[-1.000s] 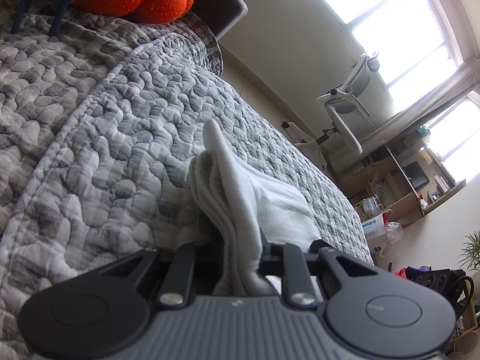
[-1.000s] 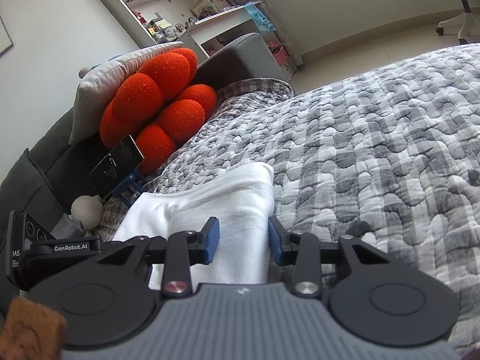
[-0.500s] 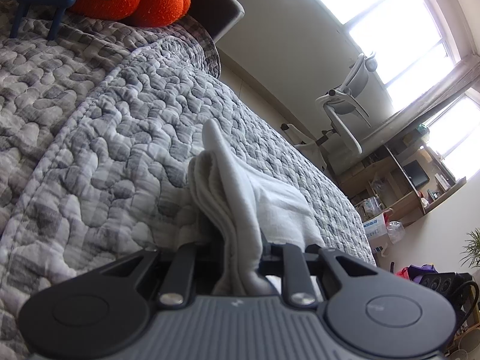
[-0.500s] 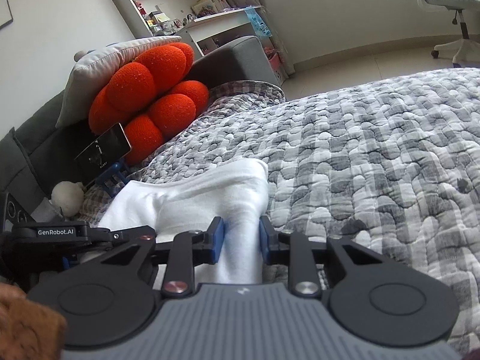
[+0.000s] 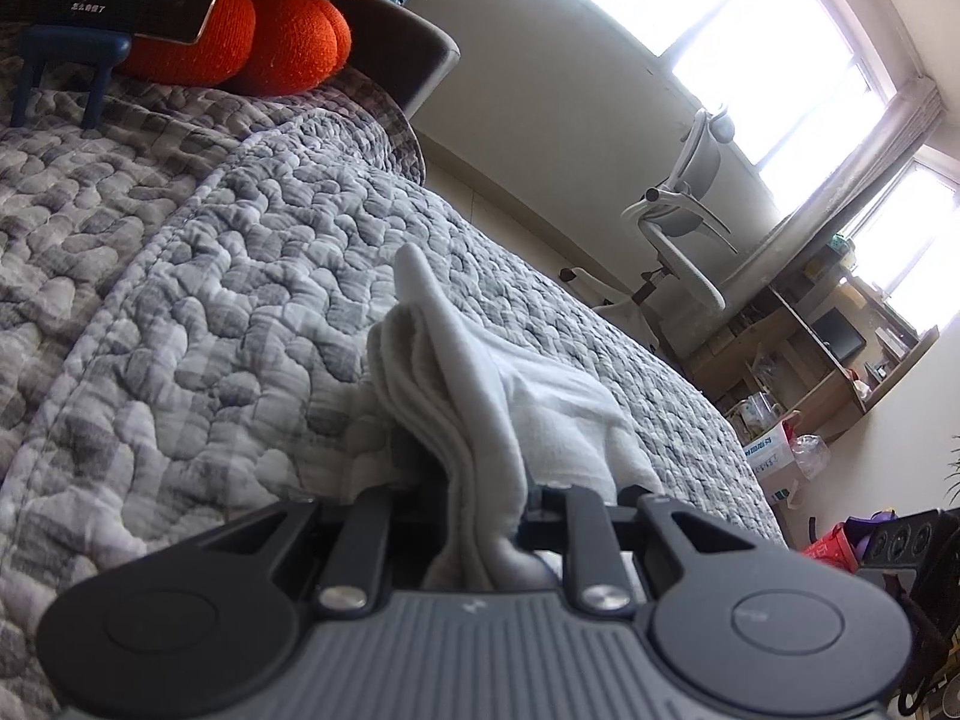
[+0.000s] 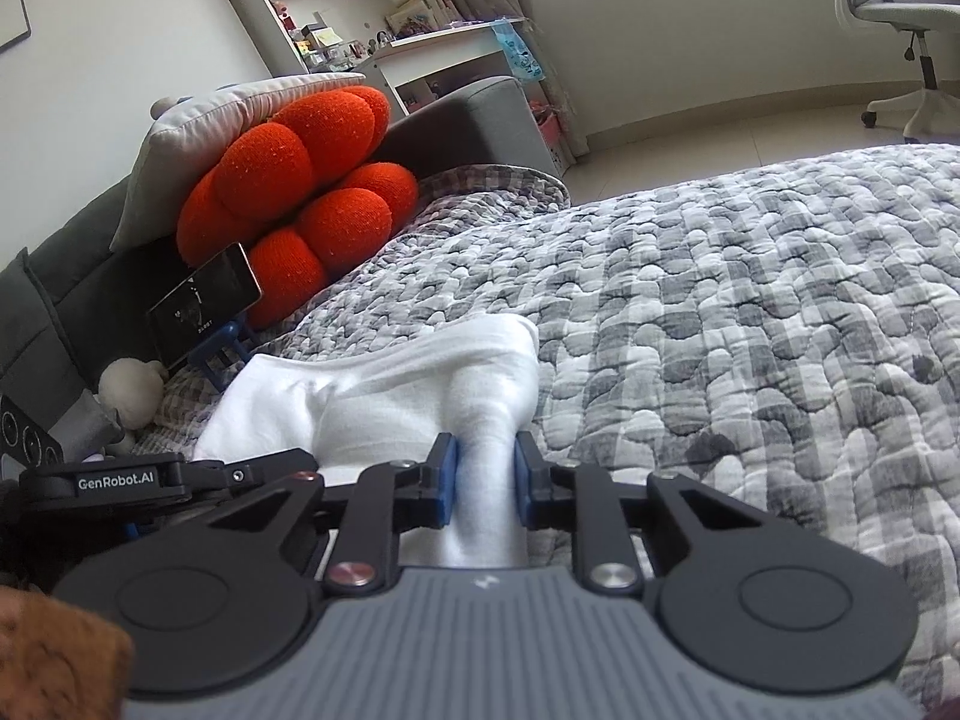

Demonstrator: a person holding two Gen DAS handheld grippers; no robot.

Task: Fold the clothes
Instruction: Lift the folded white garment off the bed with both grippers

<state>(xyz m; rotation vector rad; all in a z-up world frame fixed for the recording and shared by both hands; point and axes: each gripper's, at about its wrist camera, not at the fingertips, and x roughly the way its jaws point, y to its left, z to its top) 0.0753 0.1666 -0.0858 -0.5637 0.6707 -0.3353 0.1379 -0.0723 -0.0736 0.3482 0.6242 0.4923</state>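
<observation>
on quilt [image 6: 750, 312] | left tongs [image 5: 480, 498] clamped on white garment [image 5: 474, 396] | right tongs [image 6: 485, 474] closing on garment

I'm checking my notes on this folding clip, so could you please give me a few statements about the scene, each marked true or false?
1. The left gripper is clamped on a bunched edge of the white garment. True.
2. The white garment lies on a bare wooden floor. False: it lies on a grey quilted bedspread.
3. White cloth sits between the blue pads of the right gripper. True; its jaws are closing on it.
4. The cushion at the head of the bed is green. False: it is orange-red.
5. A phone leans on a small blue stand. True.
</observation>
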